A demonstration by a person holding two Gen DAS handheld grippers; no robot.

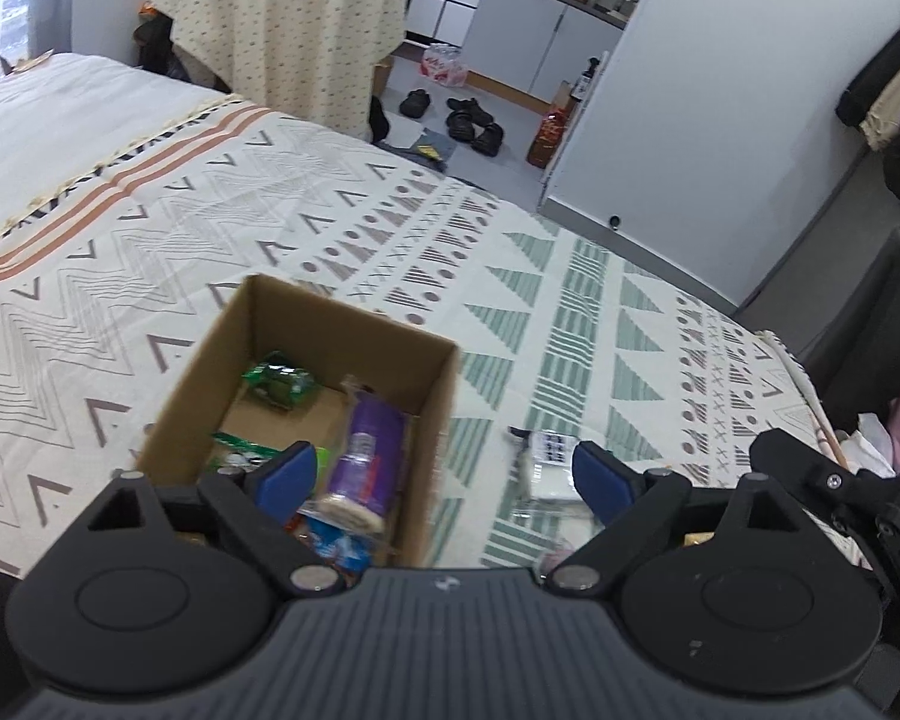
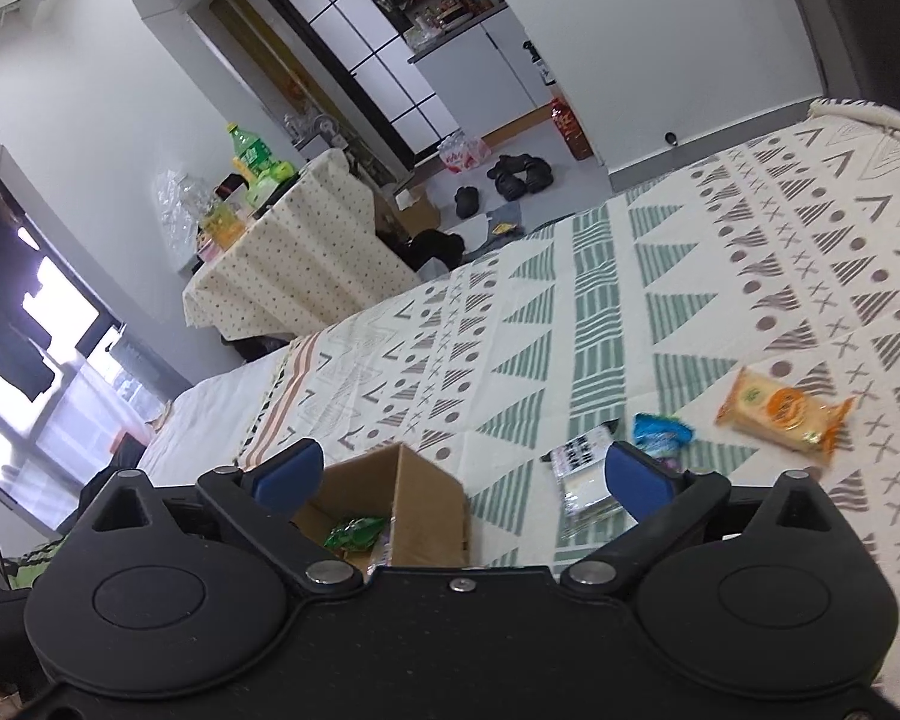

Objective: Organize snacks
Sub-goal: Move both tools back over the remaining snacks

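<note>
An open cardboard box stands on the patterned bedspread and holds several snacks, among them a green packet and a purple packet. My left gripper hovers over the box's near right corner, open, with nothing between its blue pads. A clear packet with a black-and-white label lies just right of the box. In the right wrist view the box sits low at centre. My right gripper is open and empty above it. The labelled packet, a blue packet and an orange packet lie on the bedspread.
The bed's far edge drops to a floor with shoes. A cloth-covered table with bottles stands beyond. A white cabinet is at the right. The other gripper's black body is at the lower right.
</note>
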